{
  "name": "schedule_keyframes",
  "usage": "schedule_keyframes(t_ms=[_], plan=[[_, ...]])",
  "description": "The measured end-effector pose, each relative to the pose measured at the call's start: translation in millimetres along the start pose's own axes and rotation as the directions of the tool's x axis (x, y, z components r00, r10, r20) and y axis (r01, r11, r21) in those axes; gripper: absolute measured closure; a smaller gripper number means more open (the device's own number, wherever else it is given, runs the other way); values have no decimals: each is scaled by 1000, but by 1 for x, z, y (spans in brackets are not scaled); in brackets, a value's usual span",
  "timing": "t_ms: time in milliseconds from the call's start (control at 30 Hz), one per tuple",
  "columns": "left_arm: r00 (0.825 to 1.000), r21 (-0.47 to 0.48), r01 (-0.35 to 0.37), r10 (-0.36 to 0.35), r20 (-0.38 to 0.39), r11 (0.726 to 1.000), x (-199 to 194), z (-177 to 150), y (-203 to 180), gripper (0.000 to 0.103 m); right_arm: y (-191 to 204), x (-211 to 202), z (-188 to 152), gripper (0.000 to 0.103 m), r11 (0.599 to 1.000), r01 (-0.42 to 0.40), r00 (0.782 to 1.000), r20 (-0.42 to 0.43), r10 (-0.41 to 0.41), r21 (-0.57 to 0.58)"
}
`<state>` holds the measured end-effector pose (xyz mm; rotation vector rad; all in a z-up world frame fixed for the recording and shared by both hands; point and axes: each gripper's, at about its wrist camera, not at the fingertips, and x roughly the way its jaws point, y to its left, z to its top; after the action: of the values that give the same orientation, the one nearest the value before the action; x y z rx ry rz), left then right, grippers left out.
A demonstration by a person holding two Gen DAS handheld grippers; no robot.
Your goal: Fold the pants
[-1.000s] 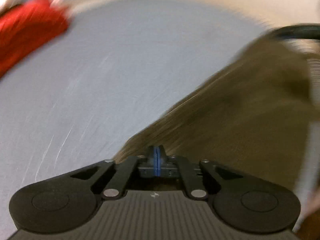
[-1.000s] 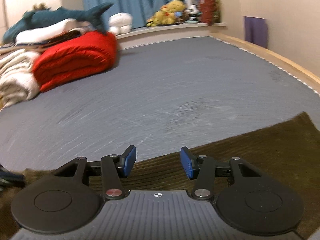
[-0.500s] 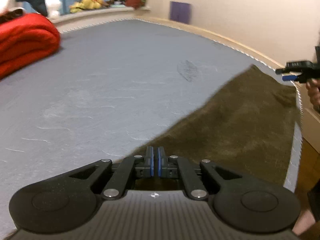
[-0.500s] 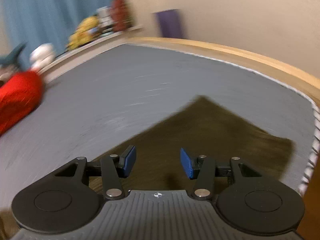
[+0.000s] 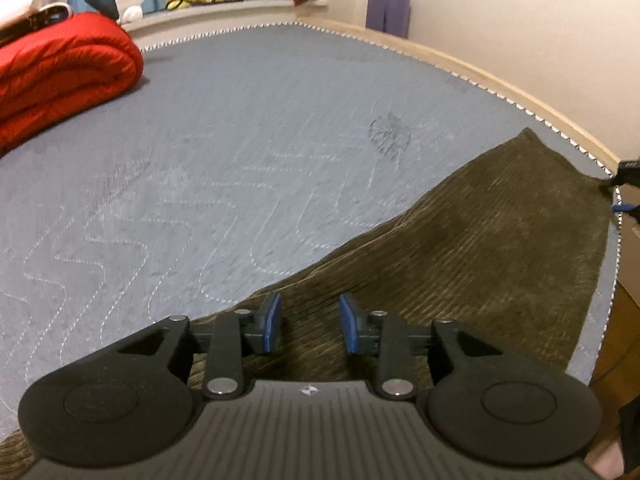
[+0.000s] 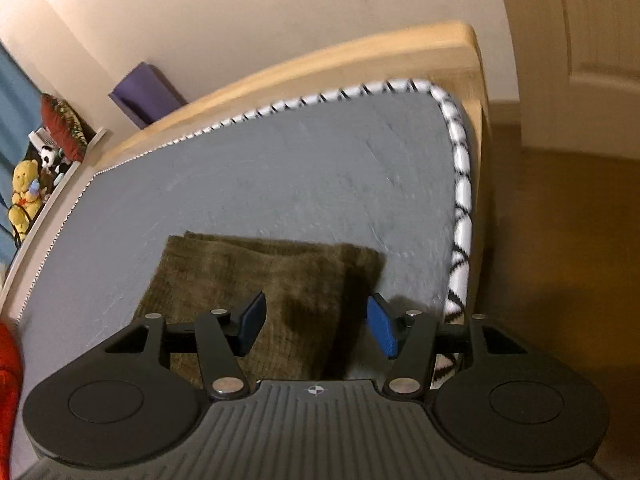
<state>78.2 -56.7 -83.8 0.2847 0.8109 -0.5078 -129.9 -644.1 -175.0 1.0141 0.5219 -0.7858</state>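
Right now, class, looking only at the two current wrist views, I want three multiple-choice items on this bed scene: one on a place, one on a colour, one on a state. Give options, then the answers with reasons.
1. Where does the rolled red quilt lie in the left wrist view?
A. Far left on the grey mattress
B. On the floor
C. On top of the pants

2. What colour are the corduroy pants?
A. Navy
B. Olive-brown
C. White

3. How does the left tool stand?
A. Shut on the pants
B. Shut on nothing
C. Open, pads apart above the cloth

Answers:
1 A, the quilt sits at the far left edge of the mattress.
2 B, the ribbed cloth reads olive-brown in both views.
3 C, a clear gap shows between the blue pads, with cloth visible through it.
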Motion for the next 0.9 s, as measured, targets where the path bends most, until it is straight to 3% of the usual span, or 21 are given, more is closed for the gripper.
schedule_keyframes(t_ms=[133,267,367,500,567,767,900], plan=[[1000,9,0,0,14,1000,-7,-2,-6,54,-11,16,-3,44,999,-5,1000,-22,5,32],[1000,31,-19,19,7,999,-9,-5,-9,54,-1,21,-3,43,1000,-14,1000,10,15,-24],[999,23,-34,34,15,999,-11,-5,-6,54,5,24,-5,51,998,13,1000,29,-11,-56],[998,-4,-37,37,44,999,-20,-1,-1,54,10,26,-11,79,994,44,998,54,-38,-102],[998,-11,-30,31,61,999,-26,1,0,54,12,27,-13,85,994,34,998,54,-28,-103],[996,-13,-20,21,90,1000,-38,4,2,54,28,10,-12,89,993,31,995,93,-20,-112],[993,-30,-22,26,116,999,-48,8,6,54,71,-32,-19,90,972,-33,978,192,80,-234]])
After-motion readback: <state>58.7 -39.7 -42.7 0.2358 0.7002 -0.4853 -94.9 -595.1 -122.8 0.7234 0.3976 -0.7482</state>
